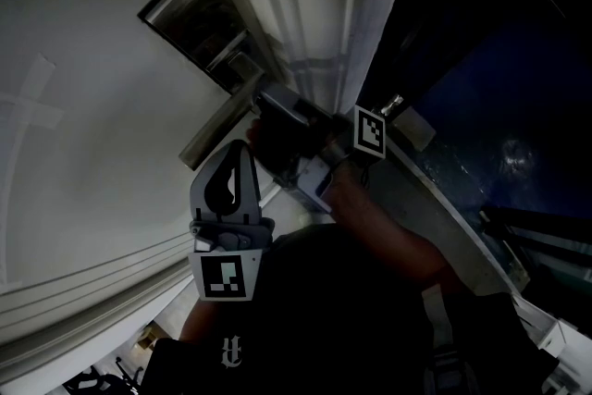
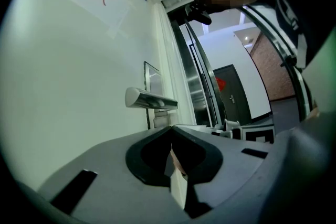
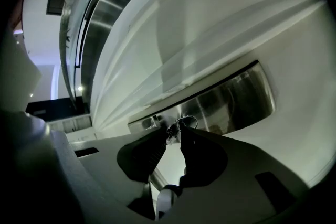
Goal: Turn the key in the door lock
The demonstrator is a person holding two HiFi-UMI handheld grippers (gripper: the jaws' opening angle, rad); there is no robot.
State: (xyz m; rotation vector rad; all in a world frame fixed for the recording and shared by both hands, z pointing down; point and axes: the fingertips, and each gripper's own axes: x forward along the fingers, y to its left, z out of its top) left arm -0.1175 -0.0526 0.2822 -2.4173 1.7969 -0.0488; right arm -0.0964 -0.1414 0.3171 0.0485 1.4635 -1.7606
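Closest to me is the left tool (image 2: pixel 171 129). Its two jaws are pressed together with nothing between them. It hangs in the air a little way back from the white door (image 1: pixel 102 106) and does not touch the silver handle (image 2: pixel 149 98).

The right tool (image 3: pixel 175 132) is up against the door. Its jaws are nearly closed and pinch the key (image 3: pixel 171 136) by its head. A small ring (image 3: pixel 187 121) pokes out just above the jaw tips. The key sits at the shiny metal plate (image 3: pixel 231 102) on the door, near the handle. I cannot see the keyhole itself, because the jaws cover it.

I think turning the key is the job right now. To do it well, the hand should roll around the line of the key, like twisting a screwdriver, and not swing sideways. A sideways push could bend the key or make it slip out of the jaws. The pinch should be firm the whole way. A slow turn is best, so the person can feel when the lock gives.
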